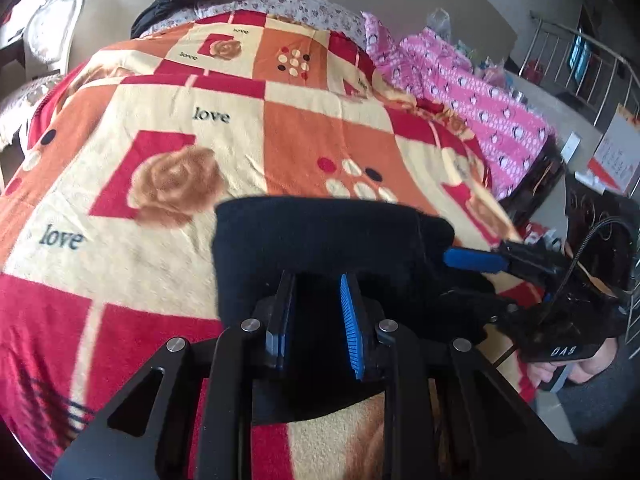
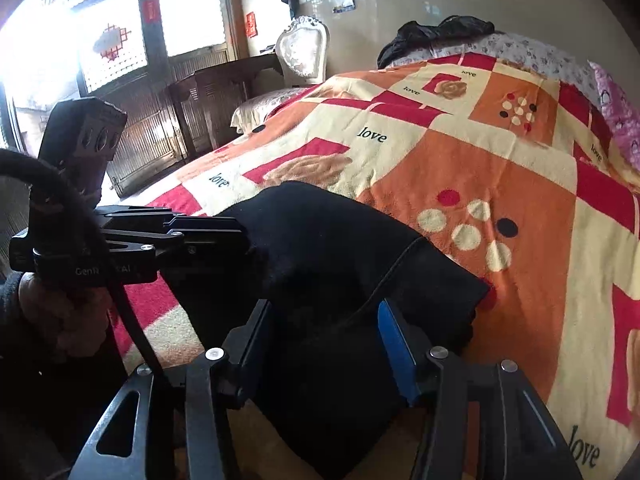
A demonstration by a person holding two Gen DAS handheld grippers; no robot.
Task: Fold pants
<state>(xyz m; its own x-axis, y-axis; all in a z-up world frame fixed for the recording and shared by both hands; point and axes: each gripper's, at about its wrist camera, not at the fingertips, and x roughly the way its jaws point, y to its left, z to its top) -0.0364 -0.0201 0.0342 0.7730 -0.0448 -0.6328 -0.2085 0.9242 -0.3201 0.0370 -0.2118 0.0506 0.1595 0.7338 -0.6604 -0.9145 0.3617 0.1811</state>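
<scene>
Your black pants (image 1: 320,240) lie bunched in a folded heap on the bed, on the red, orange and cream blanket (image 1: 160,120) printed with roses and "love", at the blanket's near edge.

Your left gripper (image 1: 316,312) points down at the near side of the pants. Its jaws stand a little apart with dark cloth lying between them; you cannot tell from either view whether the pads press on it.

Your right gripper (image 2: 324,344) sits at the pants' other near corner. Its jaws stand open, wider than the left ones, with the pants' fabric and a seam line running between the fingers but not pinched. From the left wrist view one blue finger (image 1: 474,260) rests against the right side of the pants.

A dark garment (image 2: 436,36) lies at the blanket's far end, and a pink quilt (image 1: 460,92) lies along its right side.
</scene>
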